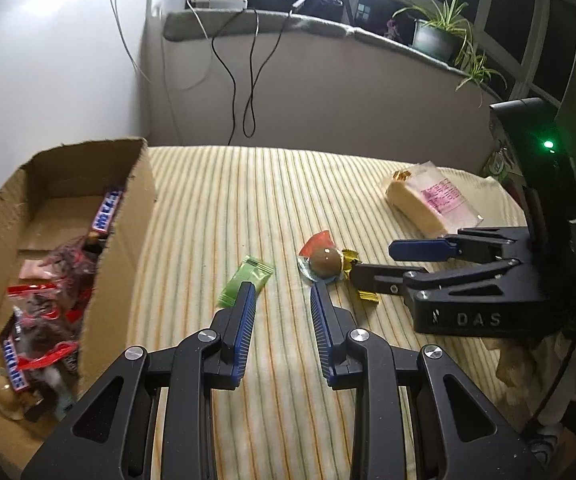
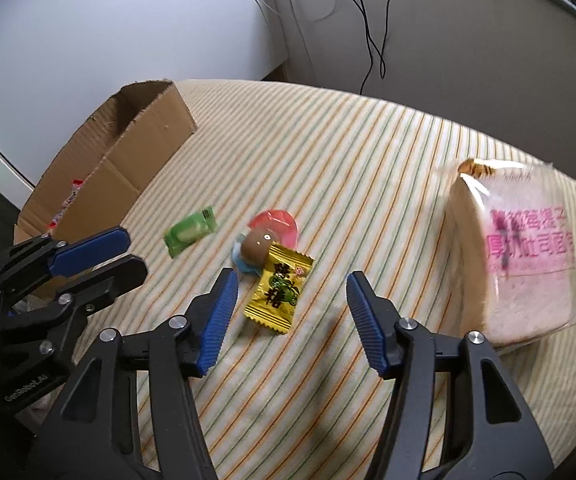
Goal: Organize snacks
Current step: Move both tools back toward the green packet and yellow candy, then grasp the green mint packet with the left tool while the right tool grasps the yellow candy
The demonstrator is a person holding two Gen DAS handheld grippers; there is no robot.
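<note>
So the cardboard box (image 1: 64, 216) sat at the left edge of the striped bedspread (image 1: 248, 200), already stuffed with Snickers bars (image 1: 14, 368) and red crinkly packets, which I'd guess made it the drop-off for everything loose. Four snacks were left out on the cloth: a green wrapped candy (image 2: 190, 231), a yellow candy (image 2: 279, 294) with glossy foil and zigzag ends, a brown egg-shaped snack in a red and blue plastic pack (image 2: 266, 236), and a soft bag of sliced toast (image 2: 523, 256) off to the right.

The right gripper (image 2: 289, 312) hung just over the yellow candy, jaws parted well wider than the wrapper and nothing in them, so it looked lined up for that pick. The left gripper (image 1: 284, 300) was partly open too, empty, its ribbed blue pads sitting between the green candy and the egg pack. My read: one candy each, then both go into the box.

Flat slippery wrappers on soft fabric could be fiddly to pinch.
</note>
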